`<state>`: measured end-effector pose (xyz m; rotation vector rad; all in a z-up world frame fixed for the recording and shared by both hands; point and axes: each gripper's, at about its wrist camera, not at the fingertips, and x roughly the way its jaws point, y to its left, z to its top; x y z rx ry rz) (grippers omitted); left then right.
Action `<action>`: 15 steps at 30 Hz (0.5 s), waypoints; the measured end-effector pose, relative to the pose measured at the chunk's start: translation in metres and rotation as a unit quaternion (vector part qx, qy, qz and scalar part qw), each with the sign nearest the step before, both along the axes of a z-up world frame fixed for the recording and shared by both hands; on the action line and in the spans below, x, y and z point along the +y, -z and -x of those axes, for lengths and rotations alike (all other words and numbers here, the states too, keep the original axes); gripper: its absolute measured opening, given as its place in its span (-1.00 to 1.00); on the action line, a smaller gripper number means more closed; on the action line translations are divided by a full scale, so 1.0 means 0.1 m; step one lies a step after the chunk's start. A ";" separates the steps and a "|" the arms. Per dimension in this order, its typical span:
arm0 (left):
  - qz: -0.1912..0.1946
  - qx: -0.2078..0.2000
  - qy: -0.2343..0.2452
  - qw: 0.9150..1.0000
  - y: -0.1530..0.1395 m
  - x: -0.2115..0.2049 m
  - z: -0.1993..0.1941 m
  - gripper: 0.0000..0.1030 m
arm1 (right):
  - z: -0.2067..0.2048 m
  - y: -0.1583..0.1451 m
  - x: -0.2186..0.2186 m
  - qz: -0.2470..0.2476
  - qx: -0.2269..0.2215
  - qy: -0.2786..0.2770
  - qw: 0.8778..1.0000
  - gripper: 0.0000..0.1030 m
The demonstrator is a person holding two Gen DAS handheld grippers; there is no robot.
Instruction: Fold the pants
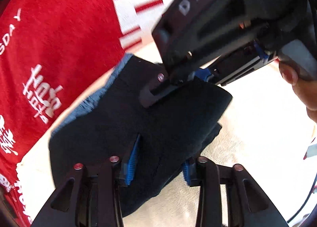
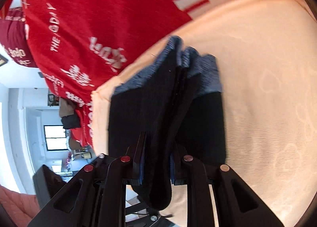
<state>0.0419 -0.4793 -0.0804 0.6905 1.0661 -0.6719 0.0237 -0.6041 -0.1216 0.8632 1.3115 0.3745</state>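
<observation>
A red shirt [image 2: 95, 19] printed with white lettering fills the upper left of both wrist views, worn by the person standing against the edge of the surface. Beside it, at the top, lies a white cloth with red stripes [image 1: 134, 9]. The surface itself is a cream, faintly patterned cover [image 2: 267, 88] with a stitched seam along its near edge. In the right wrist view, a bright room opens past that edge: white walls, a dark-framed window [image 2: 54, 137], a brown and dark heap of things [image 2: 68, 116] and small clutter beneath it, too blurred to name. A pink quilted fabric [image 2: 17, 205] shows at the lower left corner.
</observation>
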 end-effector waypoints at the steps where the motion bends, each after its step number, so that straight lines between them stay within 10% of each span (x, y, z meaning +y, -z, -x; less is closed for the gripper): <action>1: -0.008 -0.004 0.000 1.000 0.03 -0.01 0.02 -0.13 | 0.00 0.08 0.01 0.001 0.003 0.000 1.000 -0.54; 6: -0.021 -0.005 -0.012 1.000 0.06 0.09 -0.02 0.44 | 0.11 0.28 -0.10 -0.025 0.006 0.025 0.999 -0.54; 15: 0.011 0.055 -0.037 0.998 -0.25 0.53 -0.06 0.44 | 0.09 0.01 0.22 0.087 0.003 -0.008 0.996 -0.50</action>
